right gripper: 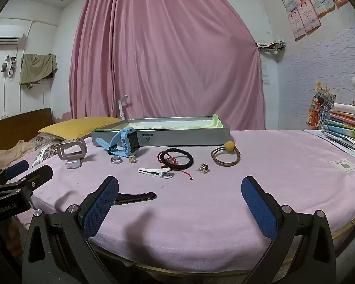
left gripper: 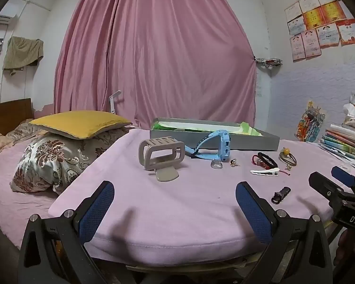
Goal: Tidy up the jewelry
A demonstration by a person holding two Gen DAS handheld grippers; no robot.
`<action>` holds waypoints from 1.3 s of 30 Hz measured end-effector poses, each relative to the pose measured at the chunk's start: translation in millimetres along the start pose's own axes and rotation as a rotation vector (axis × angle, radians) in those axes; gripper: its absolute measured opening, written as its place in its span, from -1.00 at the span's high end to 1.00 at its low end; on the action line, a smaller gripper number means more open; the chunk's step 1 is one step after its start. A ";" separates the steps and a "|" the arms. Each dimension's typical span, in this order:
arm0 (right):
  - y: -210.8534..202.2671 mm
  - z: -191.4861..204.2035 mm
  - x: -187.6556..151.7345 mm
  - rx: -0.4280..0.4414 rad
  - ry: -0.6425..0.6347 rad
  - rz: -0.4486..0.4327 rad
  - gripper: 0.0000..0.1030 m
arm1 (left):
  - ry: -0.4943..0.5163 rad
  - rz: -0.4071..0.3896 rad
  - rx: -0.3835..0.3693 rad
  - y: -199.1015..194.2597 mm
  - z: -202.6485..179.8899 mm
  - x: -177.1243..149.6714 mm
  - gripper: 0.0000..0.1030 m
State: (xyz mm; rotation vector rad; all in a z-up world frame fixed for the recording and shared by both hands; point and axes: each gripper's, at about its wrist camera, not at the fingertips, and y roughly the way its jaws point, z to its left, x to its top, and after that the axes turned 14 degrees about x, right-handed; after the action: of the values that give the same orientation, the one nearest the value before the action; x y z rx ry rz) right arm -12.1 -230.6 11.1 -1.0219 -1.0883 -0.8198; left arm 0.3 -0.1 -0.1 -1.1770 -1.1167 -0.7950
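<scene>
Jewelry lies on a pink-covered table (right gripper: pixel 260 189). A grey open box (right gripper: pixel 177 135) stands at the back; it also shows in the left wrist view (left gripper: pixel 248 139). In front of it lie a blue watch (right gripper: pixel 127 142), a grey hair claw (left gripper: pixel 161 156), a silver ring (right gripper: pixel 116 159), a black braided bracelet (right gripper: pixel 177 158), a white clip (right gripper: pixel 155 172), a hair tie with a yellow bead (right gripper: pixel 226 152), a small gold earring (right gripper: pixel 204 167) and a black clip (right gripper: pixel 135 197). My left gripper (left gripper: pixel 175 198) and right gripper (right gripper: pixel 179 194) are open and empty near the front edge.
A stack of books (right gripper: pixel 348 127) sits at the right edge of the table. A bed with pillows (left gripper: pixel 59 146) lies to the left. A pink curtain (right gripper: pixel 165 59) hangs behind the table.
</scene>
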 end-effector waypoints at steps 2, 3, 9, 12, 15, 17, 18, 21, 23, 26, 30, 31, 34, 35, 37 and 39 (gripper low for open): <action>0.1 0.0 -0.1 0.000 -0.001 -0.003 -0.98 | 0.003 0.001 -0.002 0.8 -0.7 0.2 -1.00; 0.2 0.0 -0.1 0.000 0.000 -0.002 -0.98 | 0.005 0.002 -0.001 1.5 -1.2 0.4 -1.00; 1.4 0.2 -0.2 0.000 -0.001 0.000 -0.98 | 0.000 -0.008 -0.003 -0.2 -3.8 -3.2 -1.00; 1.2 0.5 -0.2 0.001 0.000 0.000 -0.98 | -0.001 -0.010 -0.007 0.1 -1.9 -4.0 -1.00; 1.3 0.5 -0.4 0.001 0.000 0.001 -0.98 | -0.001 -0.007 -0.009 1.0 -0.4 -3.8 -0.99; 1.4 0.4 -0.4 0.001 0.001 0.002 -0.98 | -0.002 -0.008 -0.011 0.8 0.0 -3.9 -0.99; 1.6 0.5 -0.5 0.000 0.001 0.002 -0.98 | -0.002 -0.008 -0.011 0.9 0.1 -4.1 -1.00; 1.6 0.7 -0.5 0.000 0.000 0.002 -0.98 | -0.002 -0.007 -0.011 1.2 0.1 -4.1 -1.00; 1.7 0.6 -0.4 0.000 0.000 0.003 -0.98 | -0.002 -0.006 -0.011 1.1 0.0 -4.1 -1.00; 1.8 0.3 -0.5 0.000 0.000 0.003 -0.98 | -0.003 -0.006 -0.011 1.2 0.0 -4.1 -0.99; 1.8 0.6 -0.1 0.000 0.000 0.003 -0.98 | -0.002 -0.005 -0.010 1.3 -0.1 -4.2 -1.00; 2.0 0.7 0.1 0.000 0.001 0.004 -0.98 | -0.003 -0.005 -0.011 1.3 0.0 -3.9 -1.00; 1.5 -0.6 -1.8 -0.001 0.000 0.004 -0.98 | -0.003 -0.006 -0.010 1.3 0.1 -3.9 -1.00; 1.3 -0.7 -2.0 -0.001 0.000 0.004 -0.98 | -0.003 -0.005 -0.011 1.5 0.2 -3.9 -0.99; 1.4 -0.5 -1.8 0.000 0.000 0.004 -0.98 | -0.003 -0.004 -0.011 1.6 0.1 -3.7 -1.00; 1.4 -0.5 -1.7 -0.001 0.000 0.005 -0.98 | -0.003 -0.004 -0.011 1.4 0.3 -3.8 -0.99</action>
State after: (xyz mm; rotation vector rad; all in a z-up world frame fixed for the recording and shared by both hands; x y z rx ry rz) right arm -11.1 -230.5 9.1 -1.0248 -1.0856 -0.8160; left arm 0.5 0.3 -4.1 -1.1864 -1.1187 -0.8034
